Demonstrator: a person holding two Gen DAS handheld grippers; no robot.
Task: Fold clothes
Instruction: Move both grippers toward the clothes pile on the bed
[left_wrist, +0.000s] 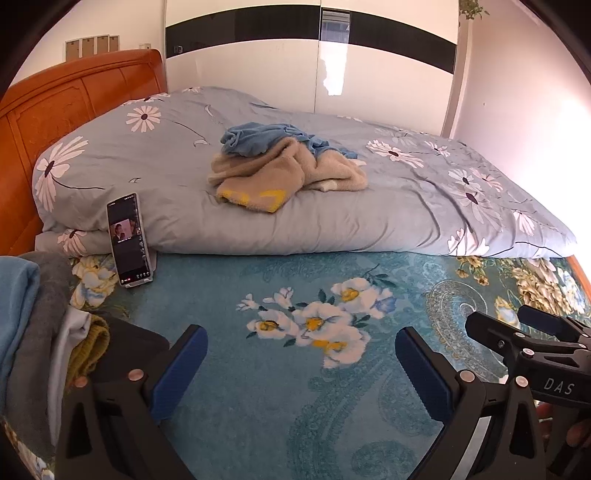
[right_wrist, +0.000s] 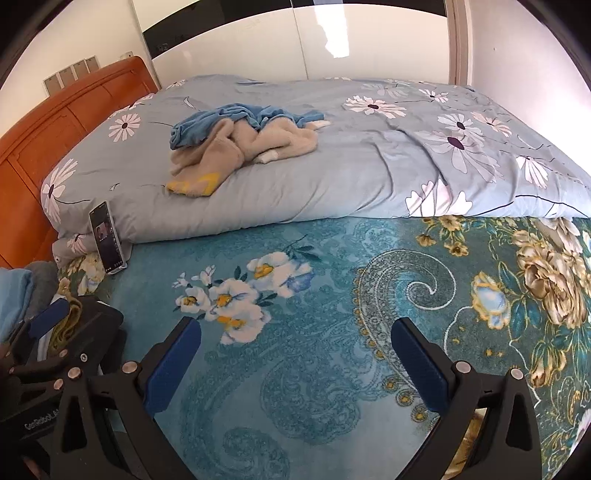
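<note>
A crumpled beige fleece garment (left_wrist: 284, 177) with yellow lettering lies on the folded grey-blue floral duvet (left_wrist: 166, 155), with a blue garment (left_wrist: 258, 138) bunched on top of it. Both show in the right wrist view too, the beige one (right_wrist: 229, 147) under the blue one (right_wrist: 221, 120). My left gripper (left_wrist: 301, 349) is open and empty, low over the teal floral blanket (left_wrist: 258, 406), well short of the pile. My right gripper (right_wrist: 295, 341) is open and empty beside it, also seen in the left wrist view (left_wrist: 532, 328). A stack of folded clothes (left_wrist: 33, 314) sits at the far left.
A phone (left_wrist: 129, 240) stands propped against the duvet's front left edge, screen lit. An orange wooden headboard (left_wrist: 62, 96) is at the left. A white and black wardrobe (left_wrist: 314, 62) stands behind the bed. The bed's edge runs at the right.
</note>
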